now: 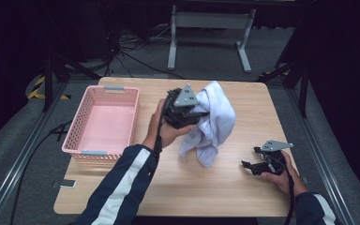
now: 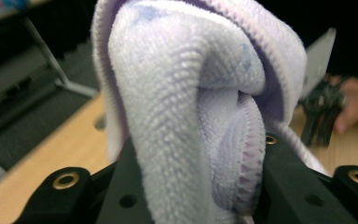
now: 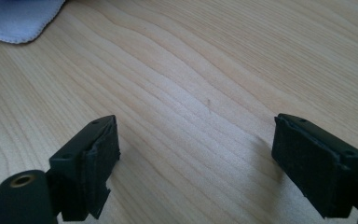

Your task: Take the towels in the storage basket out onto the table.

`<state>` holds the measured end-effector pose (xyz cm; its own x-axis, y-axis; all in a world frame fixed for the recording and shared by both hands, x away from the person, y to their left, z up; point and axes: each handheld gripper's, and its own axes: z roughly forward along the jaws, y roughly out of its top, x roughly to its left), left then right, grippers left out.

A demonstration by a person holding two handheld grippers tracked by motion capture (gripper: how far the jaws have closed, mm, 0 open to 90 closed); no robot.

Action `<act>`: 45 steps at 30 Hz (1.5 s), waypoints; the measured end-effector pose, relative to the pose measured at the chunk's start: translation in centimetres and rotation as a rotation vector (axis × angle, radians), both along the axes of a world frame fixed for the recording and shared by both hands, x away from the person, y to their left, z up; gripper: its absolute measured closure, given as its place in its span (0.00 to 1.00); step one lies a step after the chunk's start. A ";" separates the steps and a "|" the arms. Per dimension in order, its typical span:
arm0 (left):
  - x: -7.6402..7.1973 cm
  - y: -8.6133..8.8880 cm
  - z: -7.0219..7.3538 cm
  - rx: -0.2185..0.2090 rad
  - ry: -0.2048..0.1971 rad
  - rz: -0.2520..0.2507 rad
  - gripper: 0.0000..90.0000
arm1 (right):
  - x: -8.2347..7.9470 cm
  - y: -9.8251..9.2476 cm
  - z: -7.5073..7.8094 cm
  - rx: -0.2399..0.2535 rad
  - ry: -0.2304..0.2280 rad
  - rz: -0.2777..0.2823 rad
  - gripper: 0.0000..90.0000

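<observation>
The left gripper (image 1: 194, 112) is squeezing a bunch of the white towel (image 1: 213, 122) between its two black jaws, and in the left gripper view the fluffy towel (image 2: 191, 107) is bulging up thick between them. It is holding the towel up over the middle of the wooden table (image 1: 243, 197), with the loose end hanging down and brushing the top. The right gripper (image 1: 253, 167) is resting low near the table's right front edge, and in the right gripper view its jaws are standing wide apart with nothing but bare wood (image 3: 205, 79) between them and a corner of the towel (image 3: 14, 18) lying farther off. The pink basket (image 1: 122, 91) is sitting at the left side of the table, well apart from the towel, and it looks like the place the towel is going. To do this well, I think the left gripper should be keeping a firm squeeze, lifting the towel high enough so the dangling end is clearing the basket's wall, and only letting go once the whole bundle is hanging over the inside.
</observation>
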<state>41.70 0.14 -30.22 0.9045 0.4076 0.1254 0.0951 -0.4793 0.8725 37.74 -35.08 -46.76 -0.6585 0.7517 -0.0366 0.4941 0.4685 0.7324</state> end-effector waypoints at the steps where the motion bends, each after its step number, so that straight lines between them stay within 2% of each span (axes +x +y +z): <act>1: 0.0 -0.5 -1.0 0.021 0.022 -0.017 0.78 | 0.0 0.0 0.0 0.000 0.000 0.000 0.17; 4: 0.1 -1.2 -3.4 0.073 0.069 -0.014 0.67 | 0.0 0.0 0.0 -0.001 0.000 0.000 0.17; 6: -0.1 -1.2 -4.2 0.122 0.062 0.055 0.41 | 0.0 0.0 0.0 0.000 0.000 0.001 0.17; 7: -0.2 -1.1 -4.3 0.134 0.060 0.072 0.30 | 0.0 0.0 0.1 -0.004 0.002 -0.001 0.18; 8: -0.2 -0.7 -4.2 0.130 0.063 0.084 0.23 | -0.1 0.0 0.1 -0.007 0.006 -0.003 0.21; 9: -0.4 -0.1 -3.9 0.109 0.057 0.099 0.20 | -0.2 0.0 0.3 -0.008 0.016 0.002 0.27; 10: -0.4 -0.1 -3.9 0.109 0.057 0.099 0.18 | -0.2 -0.1 0.5 -0.009 0.018 -0.001 0.31; 11: -0.8 1.2 -3.1 0.086 0.036 0.120 0.18 | -0.3 0.0 0.7 0.003 0.017 -0.007 0.30; 12: -0.8 1.2 -3.1 0.086 0.036 0.120 0.18 | -0.3 0.0 0.7 0.003 0.017 -0.007 0.30; 13: -1.3 2.1 -2.7 0.063 0.023 0.120 0.18 | -0.4 0.0 1.0 0.029 0.010 0.000 0.30; 14: -2.3 3.3 -2.8 0.029 0.012 0.097 0.17 | -0.8 0.3 2.2 0.055 -0.035 0.002 0.33; 16: -3.6 4.1 -4.0 0.068 0.000 0.088 0.18 | -1.4 0.6 3.3 0.095 -0.073 0.028 0.35; 17: -3.6 4.1 -4.0 0.068 0.000 0.088 0.19 | -1.7 1.0 3.9 0.114 -0.091 0.044 0.36; 18: -4.4 4.3 -5.1 0.120 -0.017 0.095 0.19 | -1.7 1.0 3.9 0.114 -0.091 0.044 0.36; 20: -6.1 4.9 -7.4 0.183 -0.004 0.076 0.23 | -2.6 2.5 5.2 0.110 -0.131 0.111 0.40; 22: -7.4 5.4 -9.8 0.228 0.028 0.054 0.29 | -3.5 4.4 6.1 0.119 -0.154 0.184 0.42; 23: -7.7 5.6 -11.0 0.259 0.047 0.042 0.30 | -3.8 5.4 6.4 0.101 -0.182 0.201 0.43; 24: -7.9 5.6 -11.7 0.279 0.066 0.036 0.31 | -4.1 6.4 6.8 0.107 -0.189 0.240 0.44; 25: -7.9 5.6 -11.7 0.279 0.066 0.036 0.32 | -4.1 6.4 6.8 0.107 -0.189 0.240 0.44; 26: -7.8 5.5 -12.9 0.317 0.077 0.035 0.32 | -4.1 8.3 7.0 0.099 -0.183 0.281 0.45; 27: -7.6 5.4 -13.3 0.321 0.079 0.033 0.32 | -4.0 8.9 7.0 0.087 -0.181 0.301 0.45; 28: -7.2 5.2 -13.9 0.314 0.089 0.037 0.32 | -4.0 8.9 7.0 0.087 -0.181 0.301 0.45; 29: -6.6 4.9 -14.4 0.296 0.109 0.048 0.32 | -3.9 9.7 6.9 0.066 -0.167 0.320 0.46; 30: -6.0 4.6 -14.8 0.288 0.111 0.034 0.31 | -3.5 10.8 6.6 0.003 -0.171 0.314 0.50; 31: -5.7 4.4 -15.1 0.295 0.109 0.029 0.33 | -3.0 11.4 6.3 -0.036 -0.163 0.316 0.56; 33: -4.9 3.9 -15.7 0.294 0.111 0.043 0.36 | -2.3 12.0 5.8 -0.063 -0.143 0.342 0.72; 34: -4.6 3.7 -15.8 0.300 0.116 0.040 0.39 | -1.8 12.2 5.5 -0.102 -0.153 0.338 0.80; 35: -4.3 3.5 -15.9 0.302 0.106 0.044 0.42 | -1.5 12.3 5.4 -0.106 -0.155 0.340 0.85; 37: -3.9 3.3 -16.1 0.323 0.099 0.064 0.56 | -1.2 12.1 5.5 -0.077 -0.161 0.347 0.89; 38: -3.9 3.3 -16.1 0.323 0.099 0.064 0.65 | -1.3 11.9 5.8 -0.066 -0.176 0.324 0.90; 39: -3.8 3.3 -16.1 0.329 0.082 0.072 0.80 | -1.4 11.4 6.2 -0.053 -0.191 0.319 0.90; 40: -3.7 3.5 -15.9 0.379 0.042 0.091 0.92 | -1.6 11.0 6.7 -0.044 -0.221 0.301 0.91; 41: -3.8 3.8 -15.7 0.375 0.059 0.095 0.96 | -1.7 10.4 7.3 -0.042 -0.246 0.287 0.91; 42: -3.8 3.8 -15.7 0.375 0.059 0.095 0.99 | -1.7 10.4 7.3 -0.042 -0.246 0.287 0.91; 43: -3.8 4.3 -15.4 0.376 0.070 0.104 0.99 | -1.8 9.8 7.9 -0.037 -0.275 0.266 0.91; 44: -4.1 4.7 -15.1 0.390 0.069 0.110 0.99 | -1.9 8.9 8.6 -0.011 -0.310 0.223 0.91; 45: -4.3 5.2 -14.9 0.381 0.069 0.114 0.99 | -1.8 8.2 9.0 0.001 -0.322 0.190 0.91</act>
